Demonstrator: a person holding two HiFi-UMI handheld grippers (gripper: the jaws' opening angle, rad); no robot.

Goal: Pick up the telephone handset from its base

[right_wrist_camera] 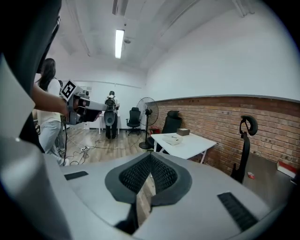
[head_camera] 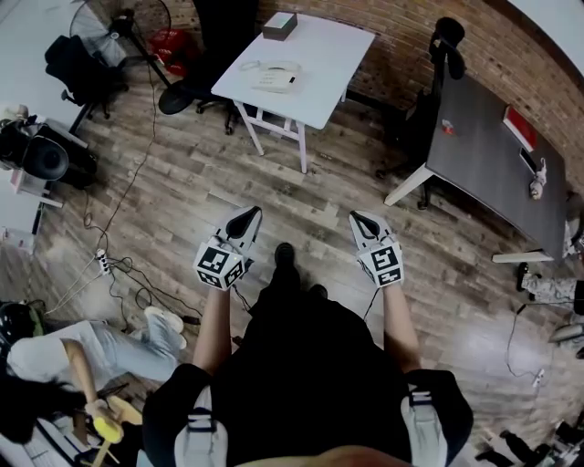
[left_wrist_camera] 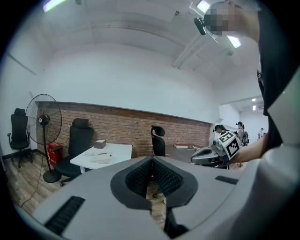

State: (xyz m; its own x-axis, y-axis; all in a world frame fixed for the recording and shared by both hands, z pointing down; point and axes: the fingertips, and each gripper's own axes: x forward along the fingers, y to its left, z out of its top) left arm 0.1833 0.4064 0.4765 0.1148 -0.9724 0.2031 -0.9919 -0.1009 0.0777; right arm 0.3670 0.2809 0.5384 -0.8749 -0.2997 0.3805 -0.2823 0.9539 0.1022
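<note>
A white telephone [head_camera: 274, 77] sits on a white table [head_camera: 328, 68] far ahead of me, its handset resting on its base. It also shows as a small pale shape in the left gripper view [left_wrist_camera: 100, 160] and in the right gripper view [right_wrist_camera: 173, 138]. My left gripper [head_camera: 245, 220] and right gripper [head_camera: 364, 222] hang side by side over the wood floor, well short of the table. Both point toward it. The jaws of the left gripper [left_wrist_camera: 152, 160] and of the right gripper [right_wrist_camera: 150, 156] are shut, with nothing between them.
A brown box [head_camera: 279, 25] lies at the table's far end. Black office chairs [head_camera: 193, 91] stand to its left and a dark grey desk [head_camera: 493, 155] to its right. Cables and a power strip [head_camera: 103, 263] lie on the floor at left. A person [head_camera: 82, 356] sits at lower left.
</note>
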